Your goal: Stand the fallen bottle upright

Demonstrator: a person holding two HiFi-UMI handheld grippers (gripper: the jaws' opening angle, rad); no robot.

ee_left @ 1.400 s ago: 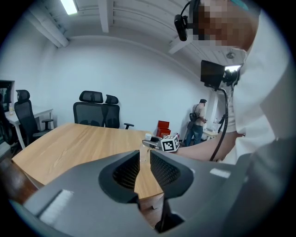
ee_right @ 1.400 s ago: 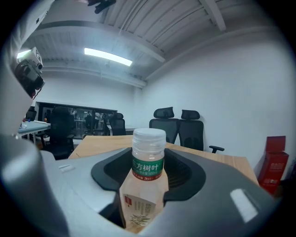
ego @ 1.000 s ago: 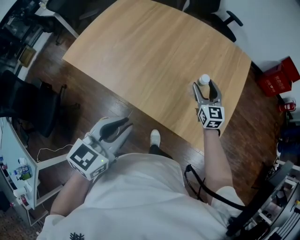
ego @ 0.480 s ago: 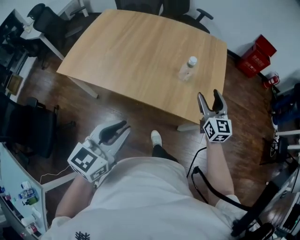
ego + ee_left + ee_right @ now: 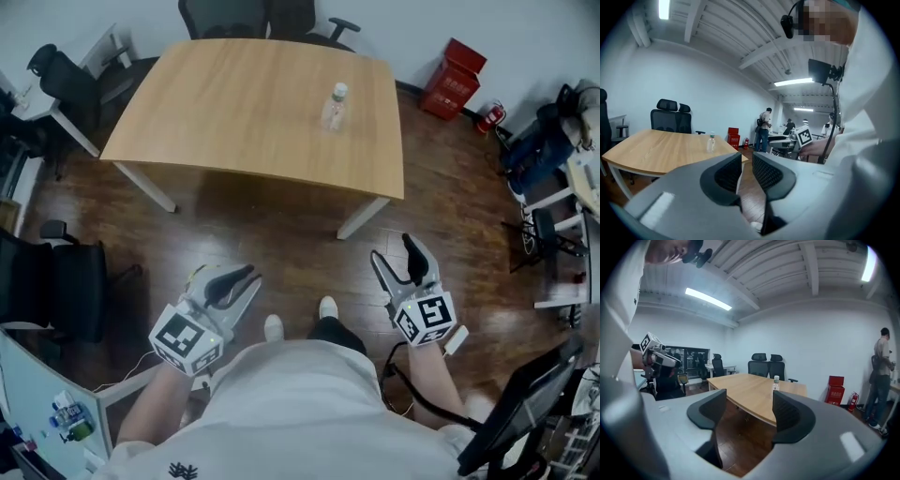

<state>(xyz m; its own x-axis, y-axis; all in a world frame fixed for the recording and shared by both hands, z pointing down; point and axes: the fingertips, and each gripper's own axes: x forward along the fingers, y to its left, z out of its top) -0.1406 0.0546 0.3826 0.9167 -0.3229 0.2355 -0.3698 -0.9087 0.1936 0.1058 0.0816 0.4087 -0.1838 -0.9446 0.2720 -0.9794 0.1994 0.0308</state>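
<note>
A person stands on a dark wooden floor (image 5: 281, 234), well back from a light wooden table with a curved edge (image 5: 234, 103), holding a grey two-jaw gripper in each hand.

The small clear plastic bottle with a white cap (image 5: 335, 105) stands upright on the table, near its right end and apart from everything else. A second ago the right gripper (image 5: 392, 251) was up at the table with its jaws either side of this bottle. Half a second ago it had already let go and drawn off. Now it is down near the person's waist, jaws spread wide with only floor and the distant table seen between them.

The left gripper (image 5: 249, 276) sits low by the person's left side, much as it did a second ago. Its jaws are drawn close, leaving a slim gap with nothing in it.

The table looks smaller and farther off than before, so the person has stepped backwards.

With the bottle standing free on its base and both tools empty and away from it, the task looks finished, and this reads as the walk-away after the release.
</note>
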